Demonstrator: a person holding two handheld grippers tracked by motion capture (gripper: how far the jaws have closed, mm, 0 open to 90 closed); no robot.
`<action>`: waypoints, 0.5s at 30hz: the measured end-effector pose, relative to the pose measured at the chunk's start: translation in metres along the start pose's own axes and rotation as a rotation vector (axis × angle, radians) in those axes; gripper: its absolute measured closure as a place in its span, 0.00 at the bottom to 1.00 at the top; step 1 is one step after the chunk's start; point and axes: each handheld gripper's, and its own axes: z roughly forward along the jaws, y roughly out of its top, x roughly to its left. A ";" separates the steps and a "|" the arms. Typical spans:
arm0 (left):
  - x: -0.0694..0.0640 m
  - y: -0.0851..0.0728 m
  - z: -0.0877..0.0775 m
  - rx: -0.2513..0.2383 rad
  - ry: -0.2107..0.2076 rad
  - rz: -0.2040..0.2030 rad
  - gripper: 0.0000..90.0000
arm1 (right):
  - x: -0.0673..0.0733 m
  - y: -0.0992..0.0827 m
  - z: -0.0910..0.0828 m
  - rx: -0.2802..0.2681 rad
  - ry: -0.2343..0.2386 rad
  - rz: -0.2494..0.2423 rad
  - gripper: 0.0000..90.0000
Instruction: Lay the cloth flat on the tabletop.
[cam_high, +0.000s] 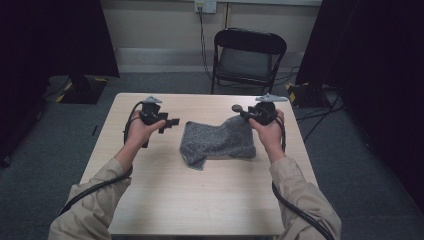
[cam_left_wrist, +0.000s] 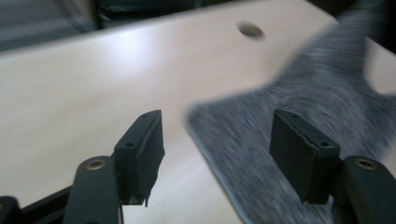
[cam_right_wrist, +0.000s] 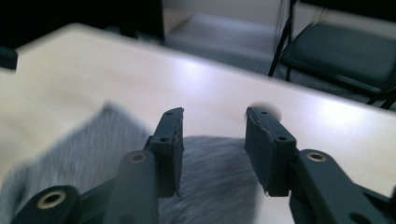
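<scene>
Grey knitted cloth (cam_high: 218, 141) lies loosely rumpled near the middle of the pale wood surface (cam_high: 200, 200), between my two claws, with one corner drooping toward the near edge. In the high view my left claw (cam_high: 172, 122) sits just left of the cloth, pointing toward it and clear of the fabric. From the left gripper view the left claw (cam_left_wrist: 217, 140) is released: its jaws stand wide apart with nothing pressed between them, and the cloth (cam_left_wrist: 299, 140) lies below and beyond them, its edge running under the gap. My right claw (cam_high: 236, 108) is at the cloth's far right corner in the high view, where the fabric is raised slightly; whether it touches the cloth from that angle I cannot tell. From the right gripper view the right claw (cam_right_wrist: 215, 149) is also released, jaws parted with open space between the pads, and the cloth (cam_right_wrist: 93, 154) spreads beneath and to the left of them, blurred. A small dark round spot (cam_left_wrist: 251, 31) marks the surface beyond the cloth. A black folding chair (cam_high: 247, 57) stands on the floor behind the surface. Both forearms wear tan sleeves (cam_high: 95, 200).
</scene>
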 end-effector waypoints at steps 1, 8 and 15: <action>-0.007 -0.010 0.004 0.030 -0.027 0.016 0.37 | 0.003 -0.008 0.001 0.024 0.000 -0.027 0.60; -0.046 -0.064 0.012 0.089 -0.124 0.072 0.36 | 0.018 -0.063 -0.016 0.087 0.032 -0.054 0.55; -0.078 -0.096 0.004 0.103 -0.174 0.113 0.44 | 0.028 -0.109 -0.052 0.096 0.029 -0.029 0.57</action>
